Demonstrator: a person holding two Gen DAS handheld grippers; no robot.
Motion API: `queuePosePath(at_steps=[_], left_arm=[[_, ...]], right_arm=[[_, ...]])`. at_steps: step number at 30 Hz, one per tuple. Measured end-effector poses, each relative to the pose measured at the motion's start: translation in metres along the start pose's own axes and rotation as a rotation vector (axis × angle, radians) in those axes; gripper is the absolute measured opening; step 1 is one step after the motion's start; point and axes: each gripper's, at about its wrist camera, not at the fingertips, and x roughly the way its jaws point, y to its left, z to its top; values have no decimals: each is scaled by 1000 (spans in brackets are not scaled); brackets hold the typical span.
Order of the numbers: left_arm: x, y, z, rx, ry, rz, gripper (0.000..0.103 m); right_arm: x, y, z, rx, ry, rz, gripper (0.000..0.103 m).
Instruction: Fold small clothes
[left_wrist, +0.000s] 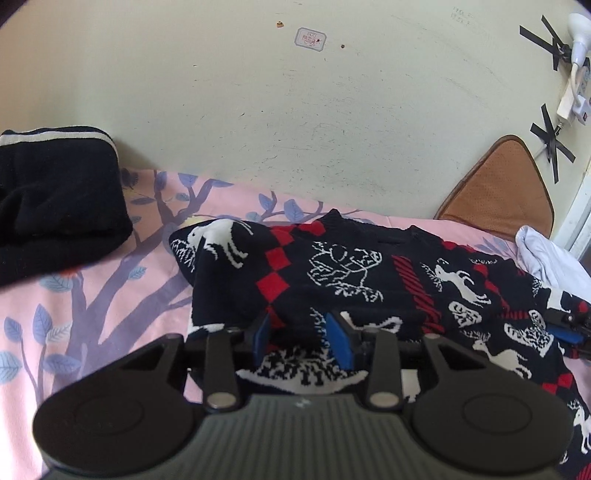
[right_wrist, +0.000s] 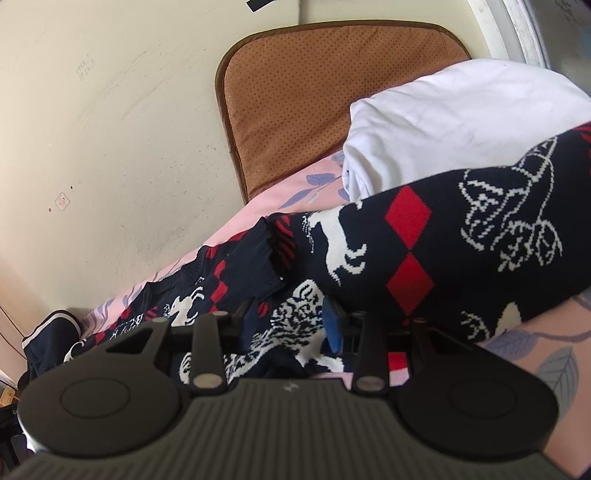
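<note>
Two grippers are working on one garment, catalogued from largest to smallest.

Pink bedsheet (left_wrist: 92, 295), printed with purple branches and blue leaves: lying under everything, running up to the cream wall (left_wrist: 295, 110).

Patterned sweater (left_wrist: 351, 280), navy knit with red diamonds and white deer: lying spread across the sheet in front of me, one sleeve (right_wrist: 461, 236) hanging raised and draped across my right wrist view.

Black folded garment (left_wrist: 55, 206) with white stripes: sitting at the sheet's far left, well apart from the sweater.

White cloth (right_wrist: 443, 122): bunching just beside the sweater's right edge.

Brown cushion (right_wrist: 314, 103): leaning against the wall behind the white cloth.

Left gripper (left_wrist: 301, 332): I am pinching a fold of the sweater's near hem between my blue pads (left_wrist: 337, 338), fabric filling the gap.

Right gripper (right_wrist: 291, 325): I am reaching into the knit near the sleeve; one blue pad is showing, the other is buried in fabric, so whether I am clamping I cannot tell.
</note>
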Motion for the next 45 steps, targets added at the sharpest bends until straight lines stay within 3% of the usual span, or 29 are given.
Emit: queuePosePath(at_steps=[3, 13, 17, 20, 28, 33, 41, 42, 43, 44, 45], left_arm=[[-1, 0, 0, 8, 3, -18, 44], [1, -8, -1, 57, 5, -4, 51], [1, -7, -1, 53, 5, -8, 51], [1, -8, -1, 62, 3, 0, 51], [-1, -14, -3, 89, -1, 20, 53], [-1, -13, -4, 86, -3, 16, 53], [-2, -9, -3, 54, -8, -6, 54], [-2, -9, -3, 52, -8, -7, 54], [-2, -8, -3, 50, -8, -9, 54], [-2, -8, -3, 46, -9, -12, 54], [-3, -7, -2, 39, -11, -18, 54]], right_arm=[[0, 0, 0, 5, 0, 3, 41], [-6, 1, 1, -7, 19, -11, 42], [-60, 0, -9, -75, -49, 45, 50], [-104, -17, -17, -122, -67, 2, 51], [-174, -118, -18, 127, -187, -240, 52], [-175, -164, 2, 335, -261, -252, 52], [-149, -197, 24, 398, -377, -284, 54], [-149, -200, 28, 393, -376, -279, 51], [-148, -199, 32, 383, -365, -271, 23], [-150, -196, 37, 374, -352, -257, 7], [-155, -189, 43, 363, -362, -231, 8]])
